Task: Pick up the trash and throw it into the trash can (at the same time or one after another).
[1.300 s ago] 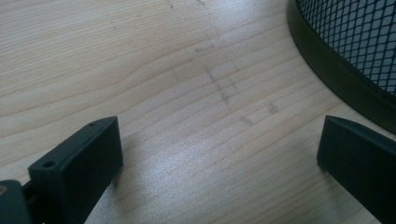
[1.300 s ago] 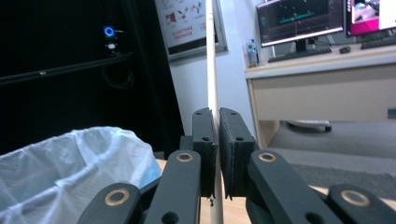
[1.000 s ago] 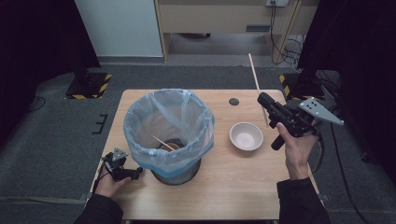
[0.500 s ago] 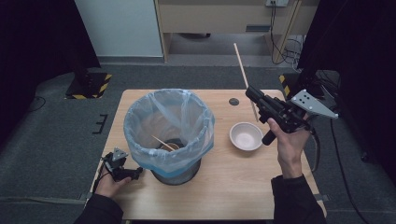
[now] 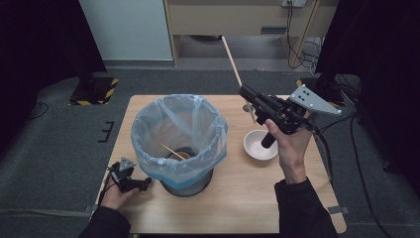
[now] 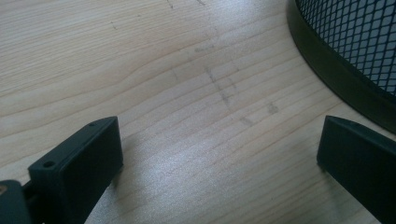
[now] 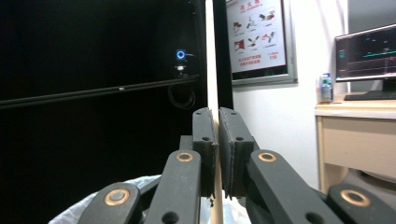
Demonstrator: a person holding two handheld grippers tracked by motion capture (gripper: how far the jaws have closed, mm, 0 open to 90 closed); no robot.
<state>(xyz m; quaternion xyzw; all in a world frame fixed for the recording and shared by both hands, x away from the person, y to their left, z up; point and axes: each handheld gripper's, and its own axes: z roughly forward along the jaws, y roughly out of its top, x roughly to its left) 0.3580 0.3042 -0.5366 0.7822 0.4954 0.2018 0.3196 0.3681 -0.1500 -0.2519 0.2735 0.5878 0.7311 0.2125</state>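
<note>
done: one thin wooden stick in blue-lined black mesh bin | now: right gripper pinches another long wooden stick, bin's 2 o'clock | left gripper spread | left: drop

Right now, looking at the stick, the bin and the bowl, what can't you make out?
- Stick: the right gripper covers its lower end in the high view; in the right gripper view the jaws hide most of it.
- Bin: the bag's folds hide most of its floor in the high view.
- Bowl: the hand covers its right rim.
</note>
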